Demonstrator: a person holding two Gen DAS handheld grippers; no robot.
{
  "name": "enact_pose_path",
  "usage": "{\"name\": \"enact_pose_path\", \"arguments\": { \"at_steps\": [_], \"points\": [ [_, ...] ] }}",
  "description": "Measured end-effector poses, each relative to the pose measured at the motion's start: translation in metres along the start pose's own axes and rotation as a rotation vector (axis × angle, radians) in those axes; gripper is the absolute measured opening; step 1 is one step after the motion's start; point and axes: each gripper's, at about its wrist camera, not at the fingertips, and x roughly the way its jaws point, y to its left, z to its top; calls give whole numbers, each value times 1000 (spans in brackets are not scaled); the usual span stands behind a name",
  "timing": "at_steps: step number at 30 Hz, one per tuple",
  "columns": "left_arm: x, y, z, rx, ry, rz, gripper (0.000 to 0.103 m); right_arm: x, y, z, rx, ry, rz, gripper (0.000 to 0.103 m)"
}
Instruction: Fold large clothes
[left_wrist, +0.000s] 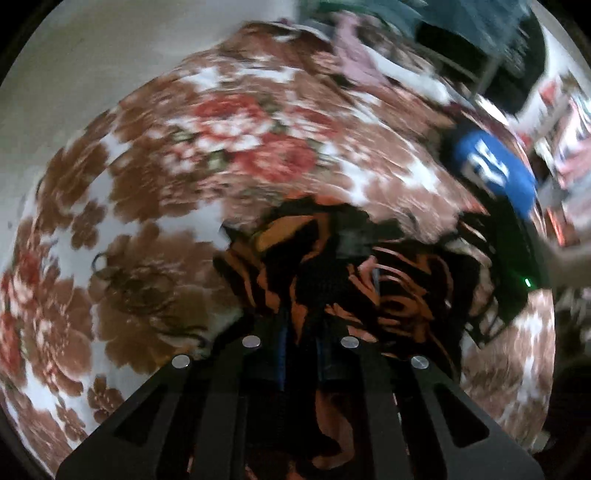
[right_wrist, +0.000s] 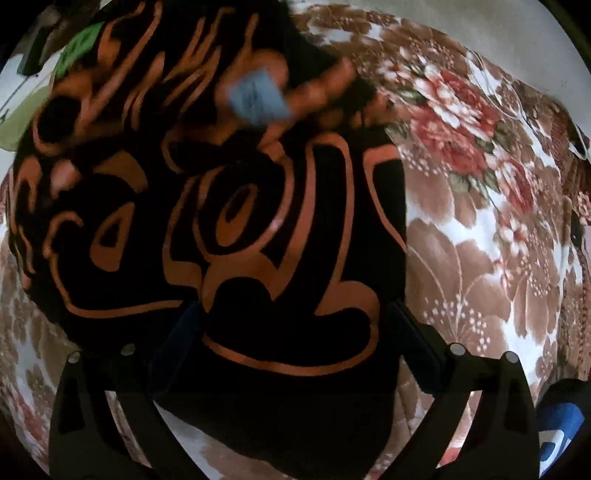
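Note:
A black garment with orange swirl print (right_wrist: 236, 229) lies on a floral bedspread (right_wrist: 480, 221). In the left wrist view my left gripper (left_wrist: 301, 354) is shut on a bunched fold of this garment (left_wrist: 332, 280), with cloth running between its fingers. In the right wrist view my right gripper (right_wrist: 295, 332) is open, its fingers (right_wrist: 177, 339) wide apart on either side of the flat garment. A grey label (right_wrist: 255, 98) shows near the garment's far edge. The right gripper's blue-marked body (left_wrist: 495, 170) shows at the right of the left wrist view.
The brown, white and red floral bedspread (left_wrist: 221, 147) covers the bed. Other clothes and a dark rack (left_wrist: 461, 44) stand beyond its far edge. A green cloth (right_wrist: 77, 48) lies at the far left in the right wrist view. A pale wall (left_wrist: 92, 55) lies behind.

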Motion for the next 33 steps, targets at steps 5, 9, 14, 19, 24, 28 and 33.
{"name": "enact_pose_path", "arguments": {
  "at_steps": [5,9,14,19,24,28,33],
  "points": [
    [35,37,-7,-58,41,35,10,6,-22,-16,140,29,-23,98],
    [77,51,-26,-108,84,41,13,10,-32,-31,231,38,-10,98],
    [89,60,-32,-174,86,53,40,8,-29,-31,239,33,-37,98],
    [24,73,-38,-193,3,62,92,-10,-14,-23,191,22,-69,98],
    [-47,84,-58,-94,18,153,93,-55,7,2,148,-81,-66,98],
    [-58,75,-88,99,149,190,91,-84,28,32,164,-199,46,98],
    [-33,45,-116,405,247,134,86,-60,62,76,122,-178,144,98]
  ]
}}
